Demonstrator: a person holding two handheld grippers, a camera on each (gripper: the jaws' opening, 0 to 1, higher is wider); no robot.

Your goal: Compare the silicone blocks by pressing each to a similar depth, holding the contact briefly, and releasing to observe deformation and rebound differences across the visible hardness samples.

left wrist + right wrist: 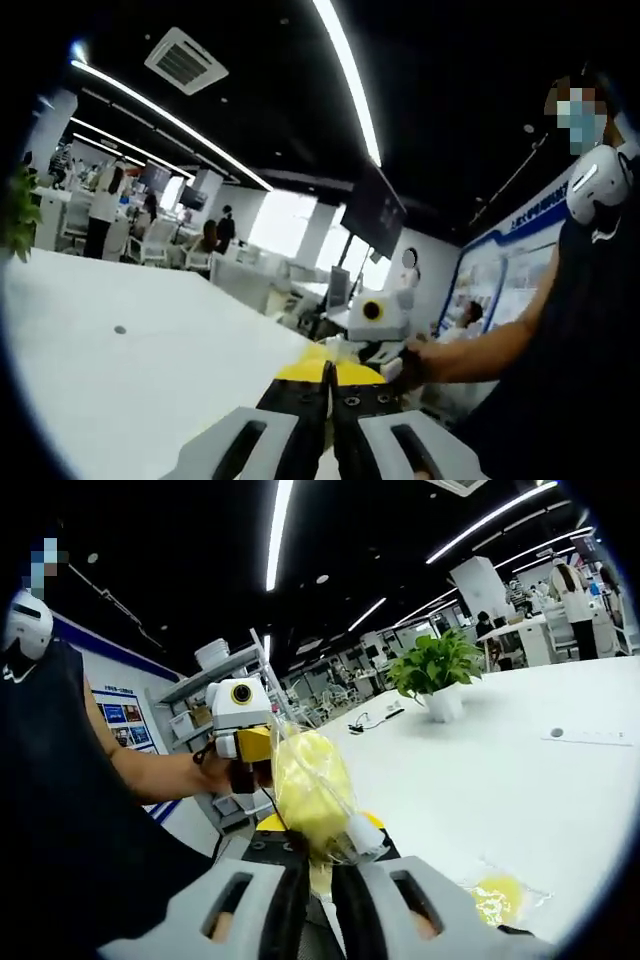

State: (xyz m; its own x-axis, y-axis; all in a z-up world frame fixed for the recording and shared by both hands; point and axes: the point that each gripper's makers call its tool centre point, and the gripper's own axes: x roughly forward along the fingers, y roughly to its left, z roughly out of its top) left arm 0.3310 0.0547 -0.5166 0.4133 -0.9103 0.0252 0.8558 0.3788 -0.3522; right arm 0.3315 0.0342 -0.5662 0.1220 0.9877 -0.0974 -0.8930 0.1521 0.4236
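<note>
In the right gripper view the right gripper point(322, 865) has its jaws drawn close together on a yellow silicone block in a clear wrapper point(312, 798); the block stands up from between the yellow-tipped jaws, its long axis running along the jaws and leaning a little toward the upper left of this view, and a white end piece of the wrapper sits at its lower right side, just above the jaw tips. Behind the block, on the left, the left gripper point(240, 742) comes into this view, held by the person's hand point(215, 772), close to the block, but whether it touches it I cannot tell. A second yellow piece in a clear wrapper point(498, 897) lies flat on the white surface point(520, 780) to the lower right, apart from the held one. A potted green plant point(437, 680) stands farther back on the same surface. In the left gripper view the left gripper point(331, 378) shows its two jaws nearly together, with only a thin dark line between the yellow tips and nothing visible between them. Just beyond these tips the right gripper appears, held by the person's other hand point(408, 368), over the edge of the white surface
</note>
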